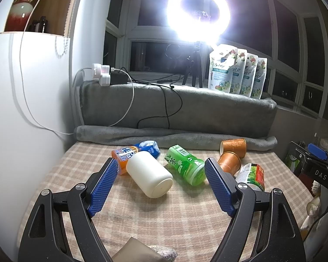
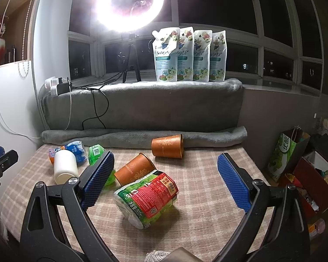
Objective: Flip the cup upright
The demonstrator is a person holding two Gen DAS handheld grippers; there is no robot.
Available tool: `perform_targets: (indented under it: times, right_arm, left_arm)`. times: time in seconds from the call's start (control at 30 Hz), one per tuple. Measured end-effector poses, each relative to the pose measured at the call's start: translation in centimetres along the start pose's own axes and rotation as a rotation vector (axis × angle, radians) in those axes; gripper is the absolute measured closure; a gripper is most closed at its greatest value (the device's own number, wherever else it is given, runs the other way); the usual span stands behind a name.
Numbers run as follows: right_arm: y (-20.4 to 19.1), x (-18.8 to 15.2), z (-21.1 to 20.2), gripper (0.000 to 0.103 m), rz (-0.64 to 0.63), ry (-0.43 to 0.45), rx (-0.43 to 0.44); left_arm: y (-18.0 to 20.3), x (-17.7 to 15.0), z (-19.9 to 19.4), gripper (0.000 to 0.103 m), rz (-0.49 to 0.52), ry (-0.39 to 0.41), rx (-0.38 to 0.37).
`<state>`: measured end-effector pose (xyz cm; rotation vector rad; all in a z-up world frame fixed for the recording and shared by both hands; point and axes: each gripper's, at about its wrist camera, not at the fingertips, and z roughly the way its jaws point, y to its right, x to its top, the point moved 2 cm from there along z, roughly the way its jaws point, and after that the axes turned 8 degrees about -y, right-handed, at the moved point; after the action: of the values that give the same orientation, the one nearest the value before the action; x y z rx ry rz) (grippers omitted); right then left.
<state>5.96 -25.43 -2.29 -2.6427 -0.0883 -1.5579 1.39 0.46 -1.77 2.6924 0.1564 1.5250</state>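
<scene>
Tongs, left (image 1: pixel 160 163) and right (image 2: pixel 165 159), gape empty above a toppled red-and-green cup (image 2: pixel 146 198) seemingly printed "888".

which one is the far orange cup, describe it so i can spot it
Find the rolled grey blanket along the back of the checked cloth. The far orange cup lies on its side against it. The other orange cup lies nearer, touching the red-and-green tub.

Ring light (image 1: pixel 198 11) ahead of the hand-held gripper is blown out, with heavy glare. Windows (image 2: pixel 273 11) behind it are black. Tabletop (image 1: pixel 164 218) evenly lit; soft shadows fall toward the camera. Fisheye bending, dark corners. Focus sharp.
</scene>
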Motion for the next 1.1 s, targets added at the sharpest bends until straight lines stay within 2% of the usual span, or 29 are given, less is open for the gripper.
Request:
perform_targets:
  times: [0.3, 0.57, 0.93, 1.1]
  right_arm:
    - [0.2, 0.3, 1.2, 0.006, 0.002, -0.04, 0.027]
    - [1.3, 0.2, 2.2, 0.006, 0.028, -0.059, 0.029]
    - [3.9, -0.4, 3.8, 0.006, 0.075, -0.095, 0.024]
    - [5.5, -1.1, 4.5, 0.006, 0.11, -0.116, 0.017]
  left_arm:
    - [-0.1, 0.1, 0.8, 0.021, 0.006, -0.024, -0.004]
    - [0.6, 0.7, 3.7, 0.021, 0.041, -0.138, -0.06]
    - [4.6, 2.0, 9.1, 0.022, 0.156, -0.318, -0.235]
    - [7.0, 2.9, 12.5, 0.022, 0.209, -0.435, -0.327]
